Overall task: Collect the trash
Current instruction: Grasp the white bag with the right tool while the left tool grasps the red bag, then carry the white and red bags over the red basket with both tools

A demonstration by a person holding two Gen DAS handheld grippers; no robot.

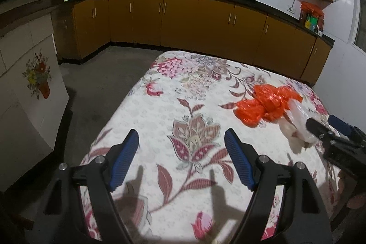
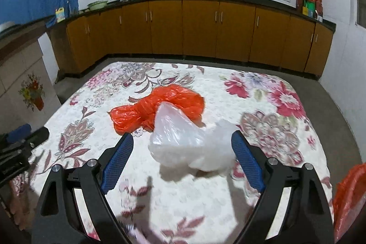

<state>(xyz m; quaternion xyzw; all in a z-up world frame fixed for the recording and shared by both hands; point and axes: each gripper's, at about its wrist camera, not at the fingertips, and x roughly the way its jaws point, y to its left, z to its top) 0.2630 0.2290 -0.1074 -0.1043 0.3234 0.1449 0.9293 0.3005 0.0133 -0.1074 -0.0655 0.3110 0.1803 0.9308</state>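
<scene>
Blue-padded fingers [image 2: 119, 161] of the right claw [image 2: 183, 143] sat closest to the lens, spread wide, with nothing pinched. The crumpled clear plastic bag [image 2: 189, 143] lay on the floral desk [image 2: 286, 152] right between them, bunched toward the 3 o'clock finger. I couldn't tell if it actually brushed that pad, since the shot was a bit smeared.

The left claw [image 1: 181, 141] was spread too, with only bare flowered cloth between its fingers. From there the clear bag sat off at about 3 o'clock, next to the right claw's tip, so the right hand was obviously the nearer one.

The orange plastic bag [image 2: 160, 109] was just behind the clear one, at roughly 11 to 12 o'clock from the right claw and touching or overlapping it. Its long axis ran crosswise, from 9 to 3 in the right view.

Count on the desk:
- one clear bag
- one orange bag
- a second bit of orange plastic [image 2: 347, 198] at the 4 o'clock edge of the right view, cut off by the frame, so I couldn't say what it was

My guess is that the clear bag was the first pick, and the right claw only needed to close.
</scene>
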